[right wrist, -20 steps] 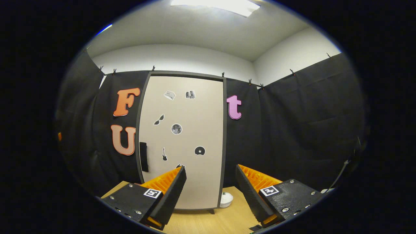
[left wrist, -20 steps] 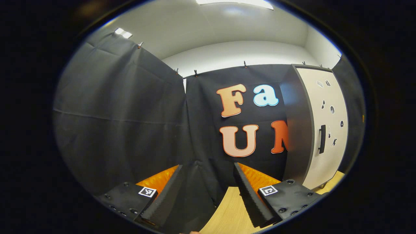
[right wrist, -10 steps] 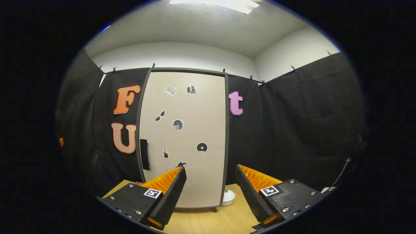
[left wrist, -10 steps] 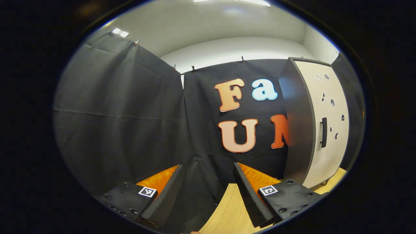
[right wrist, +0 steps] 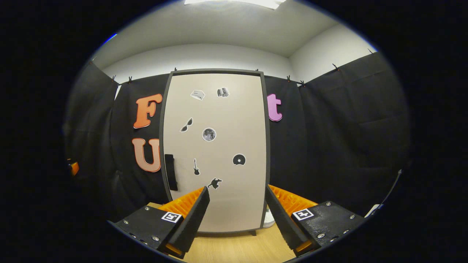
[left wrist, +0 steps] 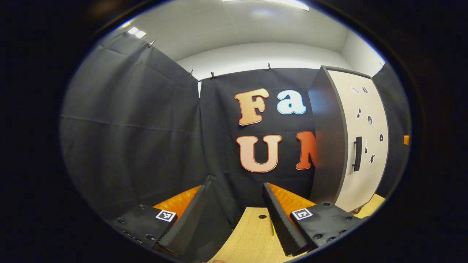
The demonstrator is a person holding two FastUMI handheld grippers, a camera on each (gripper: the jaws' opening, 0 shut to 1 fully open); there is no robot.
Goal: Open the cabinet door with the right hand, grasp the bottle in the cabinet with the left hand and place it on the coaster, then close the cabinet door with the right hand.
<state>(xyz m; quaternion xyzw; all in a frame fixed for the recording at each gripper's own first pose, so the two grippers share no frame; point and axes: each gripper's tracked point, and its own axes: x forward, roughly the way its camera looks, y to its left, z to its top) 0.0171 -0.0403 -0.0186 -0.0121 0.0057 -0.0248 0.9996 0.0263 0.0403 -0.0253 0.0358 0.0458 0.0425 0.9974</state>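
Note:
A tall cabinet with a dark frame and a beige door (right wrist: pixel 219 146) stands ahead in the right gripper view, its door shut. A dark vertical handle (right wrist: pixel 170 177) sits low on the door's left side. My right gripper (right wrist: pixel 236 208) is open and empty, some way in front of the door's lower half. In the left gripper view the same cabinet (left wrist: pixel 360 138) stands at the far right, seen at an angle, with its handle (left wrist: pixel 357 153) visible. My left gripper (left wrist: pixel 234 204) is open and empty, facing the cloth wall.
A light wooden table (left wrist: pixel 248 237) carries the cabinet and shows a small dark hole (left wrist: pixel 262 216). A white round object (right wrist: pixel 269 218) lies on the table (right wrist: pixel 234 248) behind the cabinet's right edge. Black cloth walls close in on all sides.
Both grippers have drifted; the cabinet has grown larger in the right gripper view and has shifted left in the left gripper view. More of the table shows between the left fingers.

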